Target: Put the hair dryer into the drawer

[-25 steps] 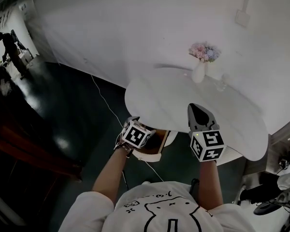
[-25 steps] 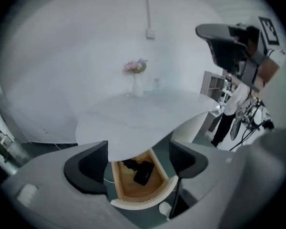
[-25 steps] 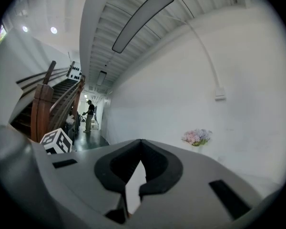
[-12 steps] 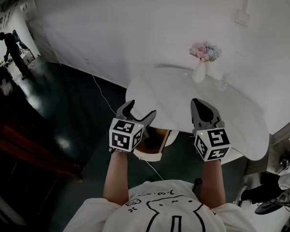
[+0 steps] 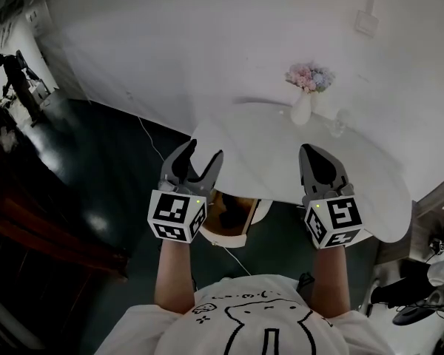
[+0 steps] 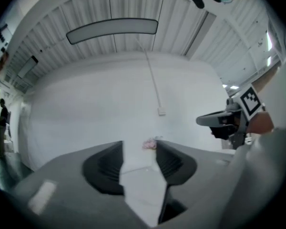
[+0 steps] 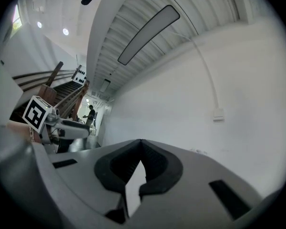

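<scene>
My left gripper (image 5: 203,151) hangs over the near left edge of the white round table (image 5: 266,154), pointing level. It is open; its jaws have just been closing and nothing is between them (image 6: 139,149). My right gripper (image 5: 320,163) is held beside it over the table's near right part, shut and empty, its tips touching (image 7: 141,142). Under the table's near edge an open drawer (image 5: 229,214) shows a brown inside. I cannot make out a hair dryer in any view.
A white vase of pastel flowers (image 5: 305,98) and a small clear glass (image 5: 339,126) stand at the table's far side, close to the white wall. A thin cable (image 5: 155,145) runs across the dark floor. A person (image 5: 18,80) stands far off at the left.
The left gripper rose from the drawer to above the table edge and tipped up to level; its jaws narrowed. The right gripper rose a little.
</scene>
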Demonstrator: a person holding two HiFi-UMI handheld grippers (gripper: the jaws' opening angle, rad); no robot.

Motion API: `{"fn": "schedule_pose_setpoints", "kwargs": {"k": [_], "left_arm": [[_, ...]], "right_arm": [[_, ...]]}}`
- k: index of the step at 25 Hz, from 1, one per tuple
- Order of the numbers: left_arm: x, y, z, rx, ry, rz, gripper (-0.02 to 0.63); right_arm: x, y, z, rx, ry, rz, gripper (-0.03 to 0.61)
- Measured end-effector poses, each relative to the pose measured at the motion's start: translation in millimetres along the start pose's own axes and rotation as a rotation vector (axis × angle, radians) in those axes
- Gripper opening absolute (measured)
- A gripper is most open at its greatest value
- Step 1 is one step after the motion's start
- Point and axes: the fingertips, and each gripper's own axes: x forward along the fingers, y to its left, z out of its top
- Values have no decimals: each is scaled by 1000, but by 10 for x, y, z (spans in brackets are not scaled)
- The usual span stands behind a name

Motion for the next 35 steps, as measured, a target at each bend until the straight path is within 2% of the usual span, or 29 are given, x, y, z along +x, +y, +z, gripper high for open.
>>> {"fn": "schedule_pose_setpoints", "kwargs": {"k": [1,2,5,12,16,23,27,31,35], "left_arm": [[-36,61,69,20,-24,50,85],[-67,104,129,45,-43,88,18],[-117,125,294,60,-97,98,18],[-187,217,562,-49,-211,96,20],[-185,253,562,-53,-199,109,20],[-167,219,578,28,-156,118,21],[-147,183,598,101,-149,131,28],[-169,192,597,133,-142,163,26],[-178,186,565,121,-128,173,20]], "right_arm": [[-14,-8,22,-7,-5,-1,-2],[-30,-14,45,-11,-11,0,-3],[-72,-43,104,-22,-35,-5,-2],[-133,-132,154,-71,-77,-57,-3],[-144,-138,172,-86,-87,-59,-3],[-155,-145,186,-87,-95,-64,-3],[-162,-149,179,-80,-99,-66,-3],[-168,-125,163,-76,-98,-66,-3],[-175,-110,154,-73,-99,-64,-3]]}}
